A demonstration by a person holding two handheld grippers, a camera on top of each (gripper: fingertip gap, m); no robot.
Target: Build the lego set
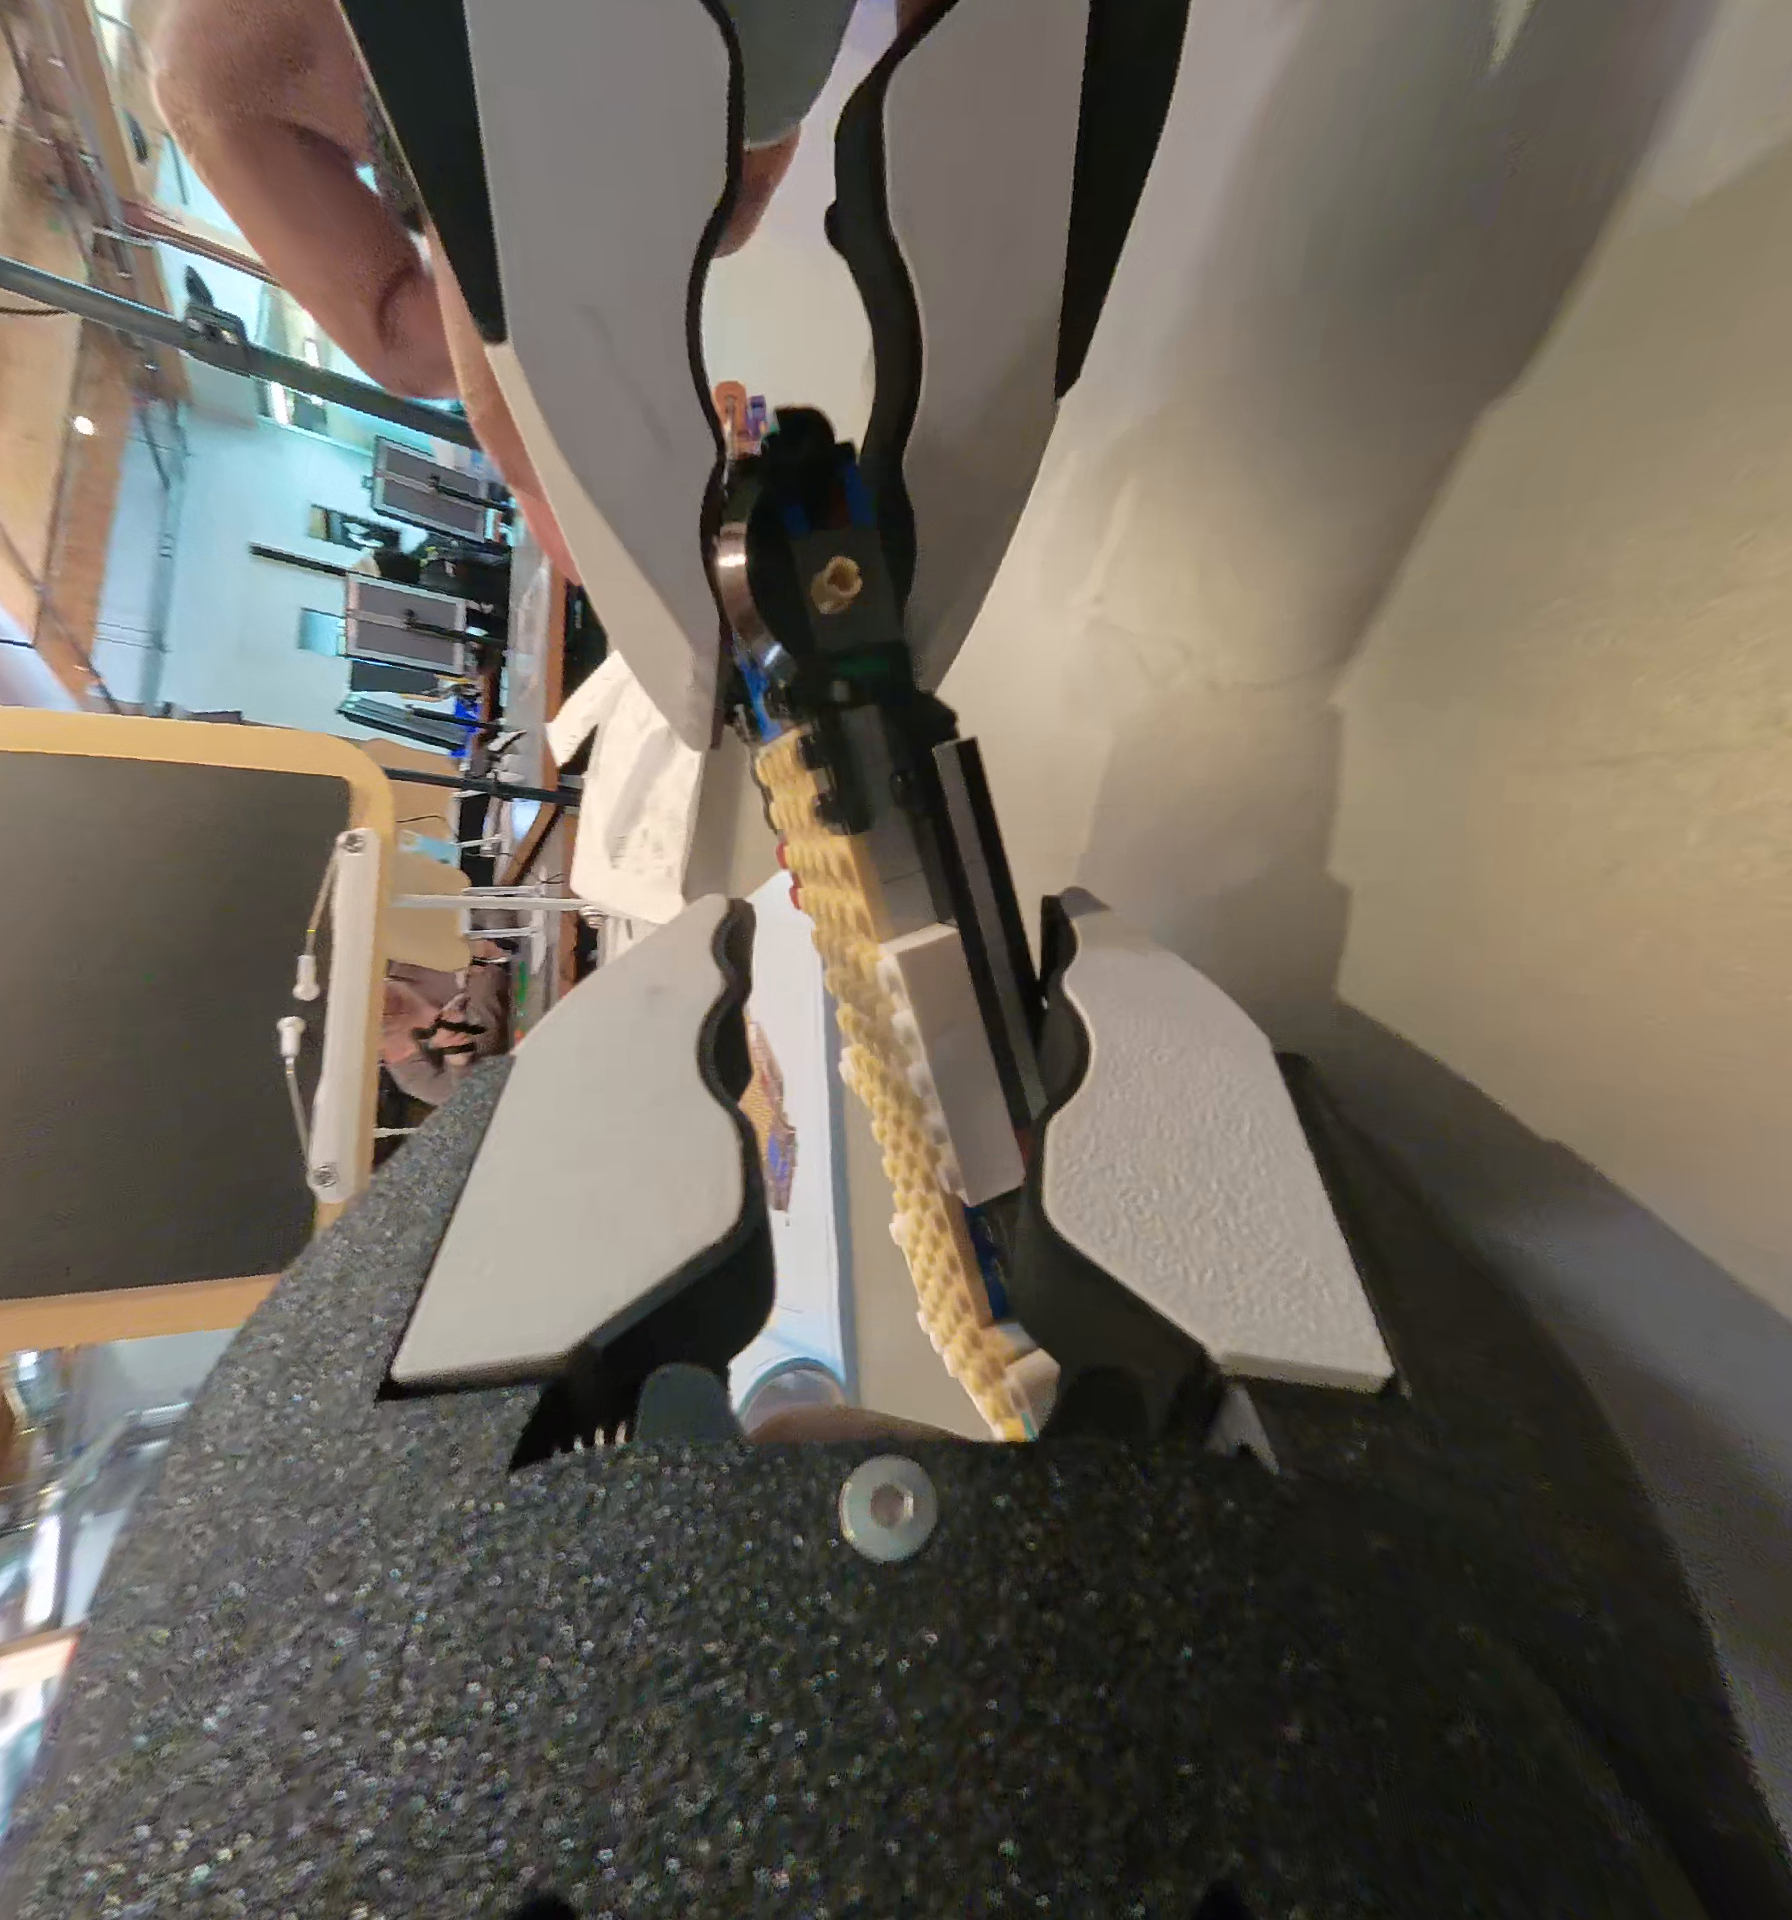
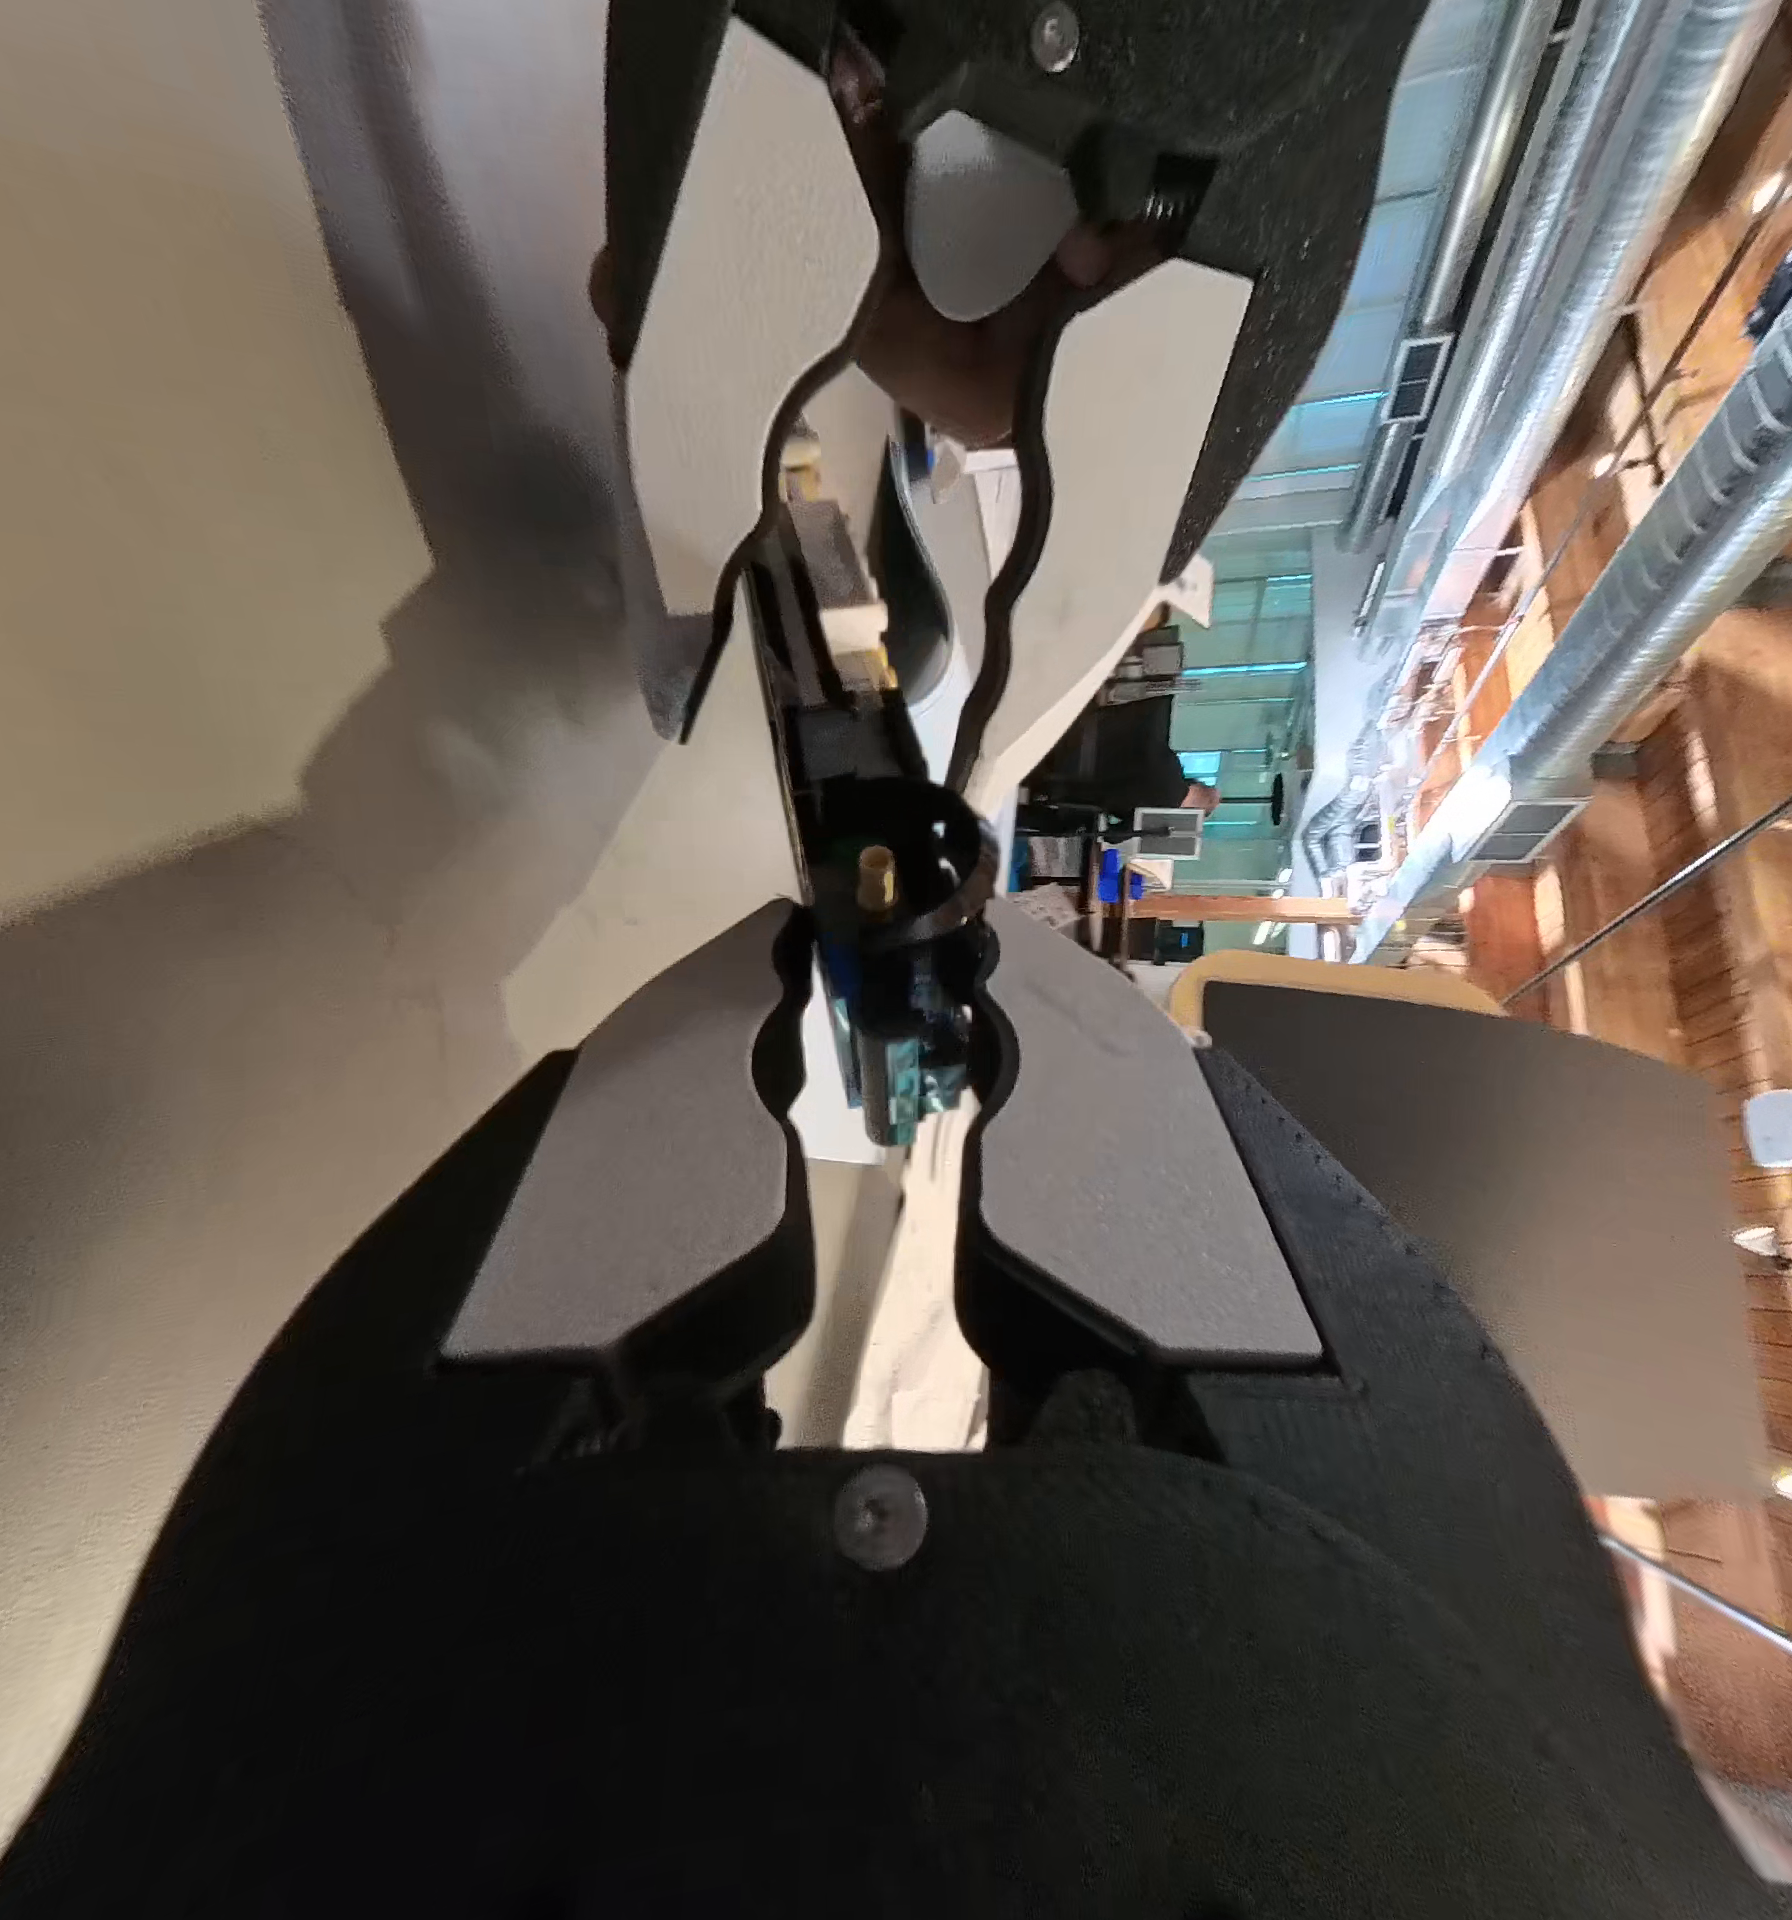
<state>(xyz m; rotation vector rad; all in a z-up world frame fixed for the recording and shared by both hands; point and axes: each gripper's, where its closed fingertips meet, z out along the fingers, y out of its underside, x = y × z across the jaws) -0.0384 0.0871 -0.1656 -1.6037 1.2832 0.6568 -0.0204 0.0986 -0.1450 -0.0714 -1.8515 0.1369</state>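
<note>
A toy brick model [image 1: 871, 1039] with a long tan studded plate, grey and black bricks and a black end with a tan pin is held in the air between my two grippers, which face each other. My left gripper [image 1: 897, 914] is open. The model leans on its right finger [image 1: 1131, 1091], and a clear gap separates it from the left finger. My right gripper [image 2: 884, 925] is shut on the model's far end [image 2: 876, 873], by the black ring and blue parts. In the left wrist view the right gripper [image 1: 814, 675] shows at the top, clamped on that end. The left gripper [image 2: 840, 748] shows open at the top of the right wrist view.
A white surface [image 1: 1494, 520] lies on one side of the grippers. A chair with a black panel and a tan frame [image 1: 123, 1018] stands close by and also shows in the right wrist view [image 2: 1443, 1195]. A hand [image 1: 300, 208] holds the right gripper. Metal ducts [image 2: 1650, 520] run far off.
</note>
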